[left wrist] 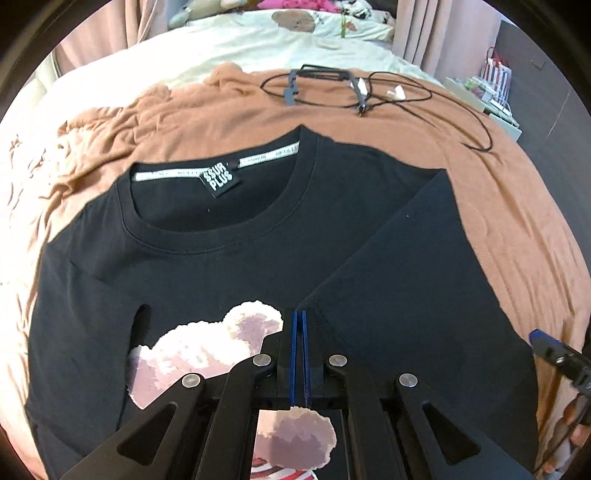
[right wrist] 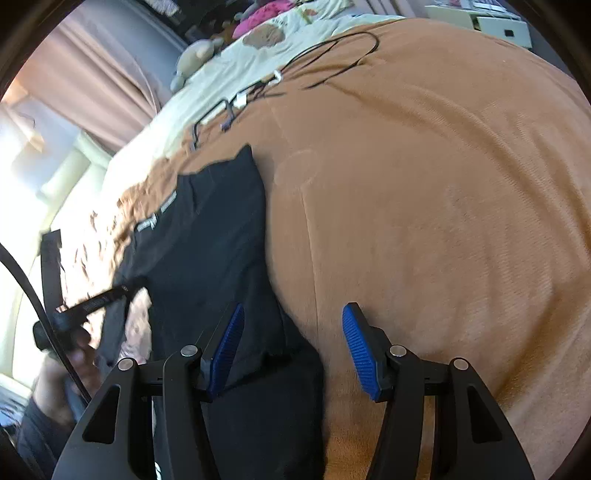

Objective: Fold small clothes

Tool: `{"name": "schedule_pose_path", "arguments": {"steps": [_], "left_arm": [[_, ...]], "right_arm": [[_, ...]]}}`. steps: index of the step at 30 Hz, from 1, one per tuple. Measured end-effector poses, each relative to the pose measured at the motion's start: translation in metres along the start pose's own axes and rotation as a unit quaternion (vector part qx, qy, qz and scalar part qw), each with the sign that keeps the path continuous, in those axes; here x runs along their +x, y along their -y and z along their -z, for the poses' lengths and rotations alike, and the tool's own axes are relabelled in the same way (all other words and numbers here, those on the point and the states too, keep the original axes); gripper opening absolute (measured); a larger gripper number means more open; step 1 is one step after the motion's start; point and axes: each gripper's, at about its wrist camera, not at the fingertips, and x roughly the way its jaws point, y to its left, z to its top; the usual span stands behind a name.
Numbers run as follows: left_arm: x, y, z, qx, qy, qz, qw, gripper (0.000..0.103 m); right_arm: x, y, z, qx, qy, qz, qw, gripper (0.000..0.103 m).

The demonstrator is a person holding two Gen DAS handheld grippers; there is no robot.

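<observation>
While pinched at its folded sleeve, black T-shirt point(left wrist: 207, 258) beneath left hand-held gripper point(left wrist: 298, 317).

T-shirt point(left wrist: 229, 258) flat on blanket point(left wrist: 424, 125) on bed point(left wrist: 110, 88) | cable point(left wrist: 369, 92) on blanket beyond collar | sleeve point(left wrist: 406, 266) folded over shirt's right side

A wide bed point(left wrist: 498, 206) fills the room, spread with a brown blanket point(right wrist: 424, 184) over a cream sheet point(left wrist: 110, 88) printed with a bear. Black cables point(left wrist: 369, 92) lie looped at the blanket's far edge. Pink curtains point(left wrist: 417, 33) hang behind the bed, soft toys point(right wrist: 195, 55) rest near the pillows, and strong daylight enters from the left. A cluttered pale shelf point(left wrist: 495, 99) stands at the right.
</observation>
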Motion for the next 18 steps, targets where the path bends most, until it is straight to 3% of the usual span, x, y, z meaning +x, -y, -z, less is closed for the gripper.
{"name": "schedule_pose_path", "arguments": {"steps": [7, 10, 13, 18], "left_arm": [[0.015, -0.001, -0.005, -0.004, 0.000, -0.009, 1.0000, 0.002], [0.021, -0.002, -0.007, -0.007, 0.001, -0.011, 0.9999, 0.002], [0.026, -0.002, -0.009, -0.012, -0.001, -0.014, 0.9998, 0.002], [0.031, 0.000, -0.011, -0.005, 0.000, -0.019, 0.9998, 0.003]], "right_arm": [[0.005, -0.005, 0.002, -0.010, -0.009, -0.007, 1.000, 0.054], [0.012, -0.015, 0.004, -0.042, -0.021, 0.027, 0.999, 0.052], [0.020, -0.019, 0.009, -0.058, -0.035, 0.060, 0.996, 0.041], [0.019, -0.019, 0.011, -0.062, -0.038, 0.069, 0.995, 0.041]]}}
